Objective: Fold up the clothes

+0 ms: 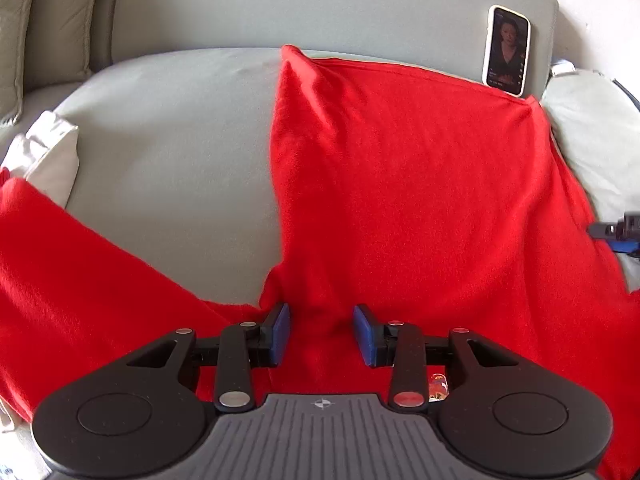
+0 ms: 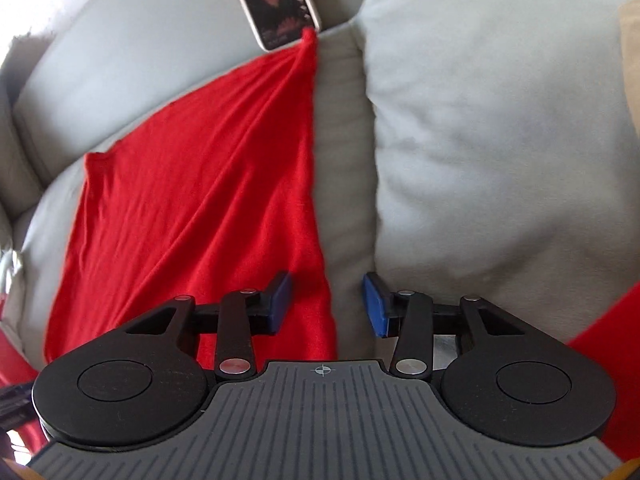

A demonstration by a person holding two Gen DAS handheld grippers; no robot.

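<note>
Red garment (image 1: pixel 400 184), thin and limp, likely light, lies spread on the grey sofa (image 1: pixel 172 152), filling each frame's centre. My left gripper (image 1: pixel 321 334) straddles a raised fold without pinching; my right gripper (image 2: pixel 326 304) gapes over the hem, the best hold.

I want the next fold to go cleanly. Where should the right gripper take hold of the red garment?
Probably the long side edge of the red garment lying between its fingers. Come from above, one finger each side: that edge lies straight on the sofa, beside the cushion.
</note>
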